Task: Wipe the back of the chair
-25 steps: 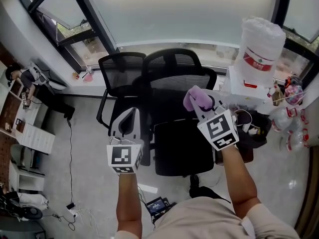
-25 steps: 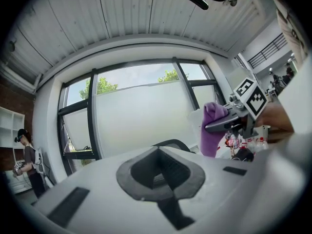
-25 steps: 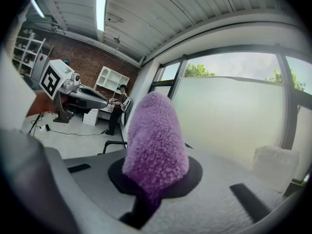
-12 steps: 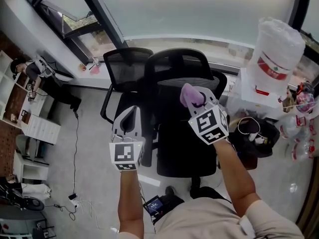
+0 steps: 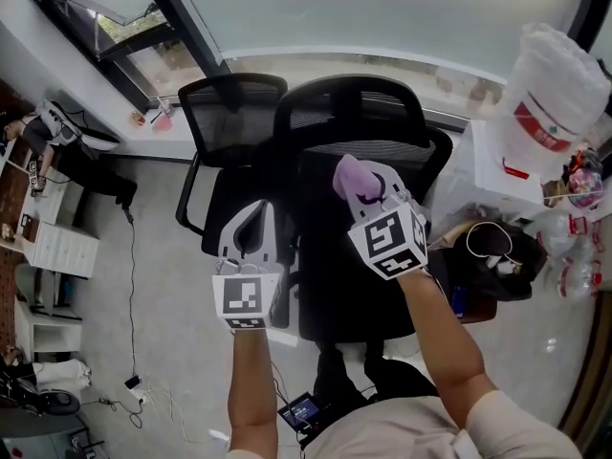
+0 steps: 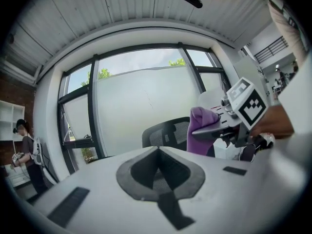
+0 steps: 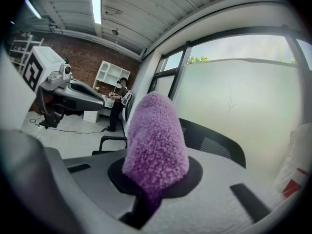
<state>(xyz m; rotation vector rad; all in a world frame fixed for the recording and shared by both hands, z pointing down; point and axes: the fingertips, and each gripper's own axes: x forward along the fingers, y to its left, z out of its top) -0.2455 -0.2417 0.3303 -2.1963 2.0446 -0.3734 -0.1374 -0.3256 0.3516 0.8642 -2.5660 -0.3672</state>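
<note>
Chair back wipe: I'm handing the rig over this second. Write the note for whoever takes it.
Left gripper: shut, empty, held low by the chair's left side.
Right gripper: shut on the purple cloth, raised in front of the black mesh chair back.
In the right gripper view the chair back lies beyond the cloth, apparently not touching. A second chair stands beside it on the left.
Done: cloth in the jaws and brought up to the chair.
Left: press the cloth onto the back and wipe across it.
</note>
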